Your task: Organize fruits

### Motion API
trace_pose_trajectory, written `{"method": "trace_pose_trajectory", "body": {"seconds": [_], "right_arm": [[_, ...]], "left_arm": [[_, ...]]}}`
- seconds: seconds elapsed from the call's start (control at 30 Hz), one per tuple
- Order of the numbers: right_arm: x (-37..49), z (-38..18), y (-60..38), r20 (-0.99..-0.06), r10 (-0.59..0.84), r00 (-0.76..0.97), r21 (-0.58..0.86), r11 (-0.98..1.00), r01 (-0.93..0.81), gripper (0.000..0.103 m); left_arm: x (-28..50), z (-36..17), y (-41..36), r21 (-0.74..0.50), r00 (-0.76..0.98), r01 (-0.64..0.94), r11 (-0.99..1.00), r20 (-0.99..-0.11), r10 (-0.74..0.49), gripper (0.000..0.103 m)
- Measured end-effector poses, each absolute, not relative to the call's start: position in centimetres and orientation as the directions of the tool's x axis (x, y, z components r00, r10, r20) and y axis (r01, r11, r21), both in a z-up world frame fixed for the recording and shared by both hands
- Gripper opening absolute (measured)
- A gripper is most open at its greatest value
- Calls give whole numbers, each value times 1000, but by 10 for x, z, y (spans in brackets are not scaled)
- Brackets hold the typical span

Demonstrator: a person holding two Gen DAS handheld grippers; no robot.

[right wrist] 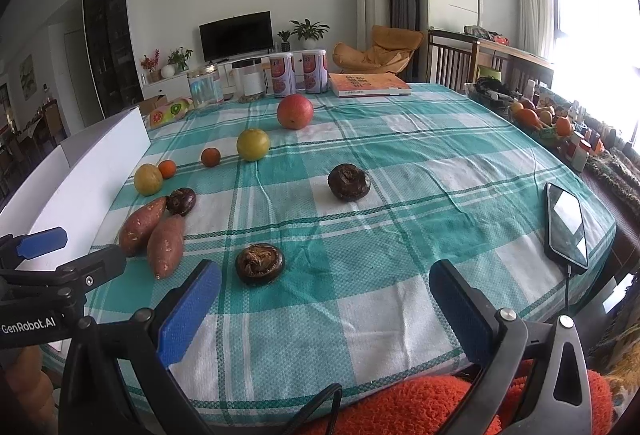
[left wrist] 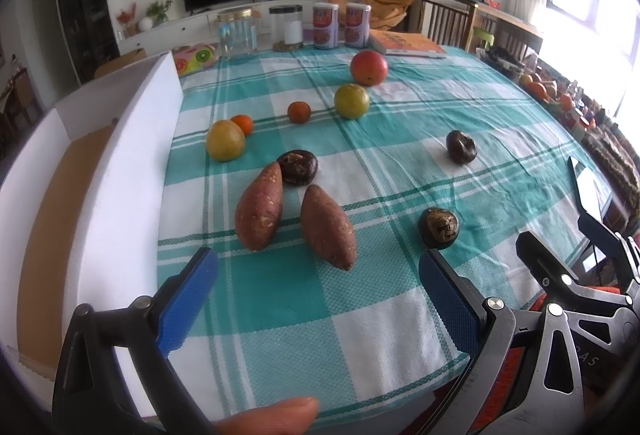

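From my left wrist view, the left claw (left wrist: 316, 299) gapes wide and empty over the desk (left wrist: 288, 315); two sweet potatoes (left wrist: 296, 219) lie just ahead between its fingers, the white box (left wrist: 132, 171) left of it.

From my right wrist view, the right claw (right wrist: 324, 303) is spread wide, holding nothing; a dark round fruit (right wrist: 259, 264) sits just ahead, a phone (right wrist: 567, 227) to its right.

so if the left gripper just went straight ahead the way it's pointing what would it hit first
Most likely the nearer reddish-brown sweet potato, which lies on the teal and white checked tablecloth just ahead of the open left gripper, roughly on its centre line. Depth is uncertain, so if it travels level it might pass over it.
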State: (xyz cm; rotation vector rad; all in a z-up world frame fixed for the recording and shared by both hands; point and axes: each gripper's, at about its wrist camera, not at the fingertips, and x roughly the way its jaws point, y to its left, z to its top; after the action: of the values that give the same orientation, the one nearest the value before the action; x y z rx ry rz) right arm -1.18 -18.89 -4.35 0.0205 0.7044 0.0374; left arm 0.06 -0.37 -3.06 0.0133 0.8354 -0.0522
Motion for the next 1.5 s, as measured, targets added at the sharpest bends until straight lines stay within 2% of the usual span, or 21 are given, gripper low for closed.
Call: {"method": "trace_pose_trajectory", "body": {"seconds": [0.87, 1.5], "right_arm": [[-12, -44, -190, -646, 42, 762, 33, 999, -26, 103], [-12, -44, -191, -646, 44, 762, 36, 999, -26, 103]], "left_arm": [[4, -43, -1, -26, 630, 49, 998, -775, -51, 101], [20, -95, 11, -47, 460, 26, 999, -886, -54, 101]]}}
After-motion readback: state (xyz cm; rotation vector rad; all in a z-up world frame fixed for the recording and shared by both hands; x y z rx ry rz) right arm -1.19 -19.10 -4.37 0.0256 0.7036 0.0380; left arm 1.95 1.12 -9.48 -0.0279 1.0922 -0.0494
